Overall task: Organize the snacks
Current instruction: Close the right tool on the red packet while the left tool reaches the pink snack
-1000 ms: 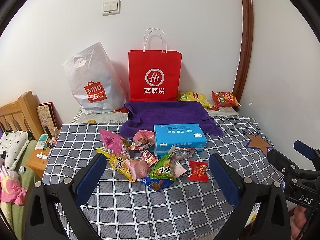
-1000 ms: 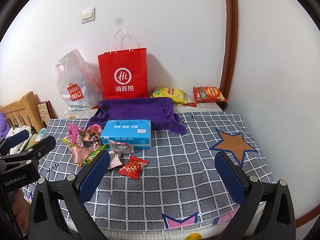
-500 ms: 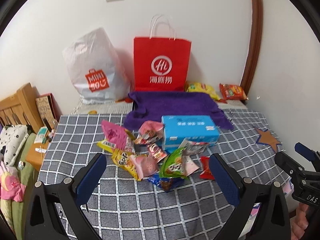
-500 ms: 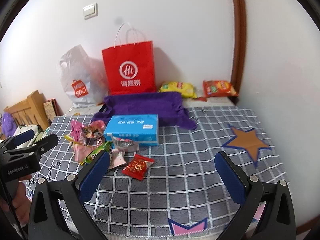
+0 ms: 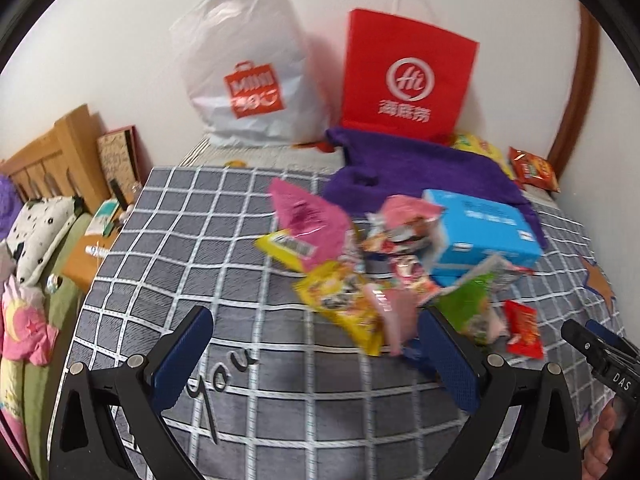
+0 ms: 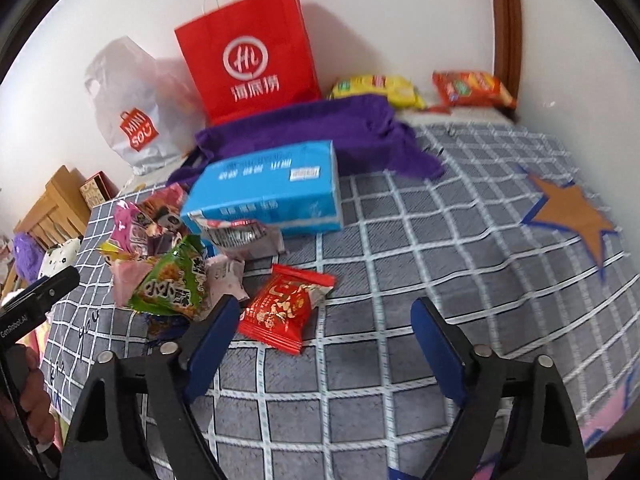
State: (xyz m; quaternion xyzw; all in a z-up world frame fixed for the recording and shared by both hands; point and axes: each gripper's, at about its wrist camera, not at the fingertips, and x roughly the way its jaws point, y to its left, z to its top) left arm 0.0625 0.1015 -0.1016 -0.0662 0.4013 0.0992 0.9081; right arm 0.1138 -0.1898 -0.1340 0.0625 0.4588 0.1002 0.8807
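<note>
Here I hang my right gripper [image 6: 320,344] over the red snack packet [image 6: 285,306] on the checked bed cover [image 6: 440,248], jaws closing but empty, because it lies apart from the pile [image 6: 168,256]; my left gripper [image 5: 316,352] gapes, empty.

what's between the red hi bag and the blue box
A purple towel lies between the red paper bag and the blue box, clearest in the right wrist view.

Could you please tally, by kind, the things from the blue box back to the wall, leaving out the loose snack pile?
Shopping bags: 2 (white plastic bag, red paper bag)
Boxes: 1 (blue box)
Cloths: 1 (purple cloth)
Snack packets by the wall: 2 (yellow packet, orange packet)
Total: 6
</note>
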